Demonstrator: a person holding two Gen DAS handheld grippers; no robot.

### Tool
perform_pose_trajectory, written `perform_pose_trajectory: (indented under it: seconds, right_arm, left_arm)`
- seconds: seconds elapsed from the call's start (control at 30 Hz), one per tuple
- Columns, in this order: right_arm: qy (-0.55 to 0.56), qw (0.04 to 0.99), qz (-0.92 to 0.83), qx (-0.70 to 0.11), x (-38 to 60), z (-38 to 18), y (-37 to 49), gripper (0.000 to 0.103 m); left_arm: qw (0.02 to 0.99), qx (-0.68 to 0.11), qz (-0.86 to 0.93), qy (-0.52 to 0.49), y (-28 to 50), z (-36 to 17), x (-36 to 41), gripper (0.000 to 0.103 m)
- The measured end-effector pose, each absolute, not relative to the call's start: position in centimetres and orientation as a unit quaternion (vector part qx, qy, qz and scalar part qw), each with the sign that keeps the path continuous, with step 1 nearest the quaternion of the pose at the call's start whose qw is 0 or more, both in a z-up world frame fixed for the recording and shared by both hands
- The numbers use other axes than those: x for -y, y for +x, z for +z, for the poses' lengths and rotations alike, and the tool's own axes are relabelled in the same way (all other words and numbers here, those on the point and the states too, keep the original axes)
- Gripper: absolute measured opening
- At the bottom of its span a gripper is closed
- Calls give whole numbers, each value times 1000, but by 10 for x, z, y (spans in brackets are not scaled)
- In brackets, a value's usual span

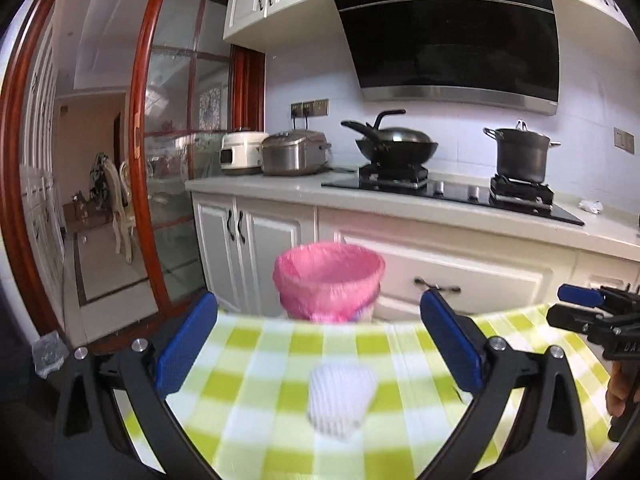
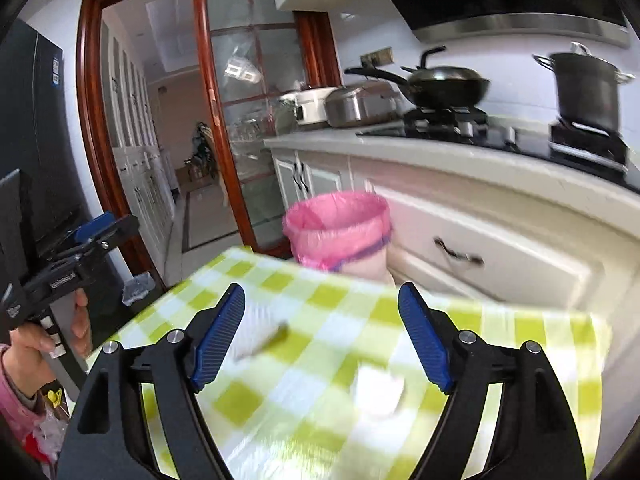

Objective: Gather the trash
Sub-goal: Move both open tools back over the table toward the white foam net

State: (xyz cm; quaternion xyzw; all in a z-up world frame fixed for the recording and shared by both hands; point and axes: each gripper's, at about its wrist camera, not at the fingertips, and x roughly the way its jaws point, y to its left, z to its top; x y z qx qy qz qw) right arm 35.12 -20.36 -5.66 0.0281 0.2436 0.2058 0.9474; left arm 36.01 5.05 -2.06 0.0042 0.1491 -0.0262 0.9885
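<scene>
Though blur smears the white scrap (image 1: 340, 400) on your tabletop (image 1: 256, 364), both jaws gape wide, empty; the far pink-lined bin's (image 1: 330, 276) inside stays hidden.

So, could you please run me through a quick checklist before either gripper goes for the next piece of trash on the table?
1. Left gripper open with nothing between its fingers: ok.
2. Right gripper open and holding nothing: ok.
3. Trash within view: a white crumpled piece lies on the checked tablecloth ahead of the left gripper: ok.
4. Pink-lined bin stands upright and open beyond the table's far edge: ok.
5. Picture sharp enough to aim: not ok, the table is blurred in both views.
6. Second white scrap near the right gripper, what it is: cannot tell.
</scene>
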Motion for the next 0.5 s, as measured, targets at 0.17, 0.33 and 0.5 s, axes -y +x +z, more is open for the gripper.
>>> perform_pose_trajectory:
  seconds: [0.17, 0.33, 0.5]
  right_arm:
    - [27, 945, 189, -264, 205, -84, 300, 75]
    - [23, 940, 166, -296, 204, -116, 284, 75]
    - [28, 940, 132, -315, 205, -144, 297, 75]
  left_arm:
    - [986, -164, -22, -20, 317, -42, -47, 98]
    - [981, -194, -13, -20, 297, -72, -44, 98]
    - [979, -202, -10, -11, 281, -94, -41, 98]
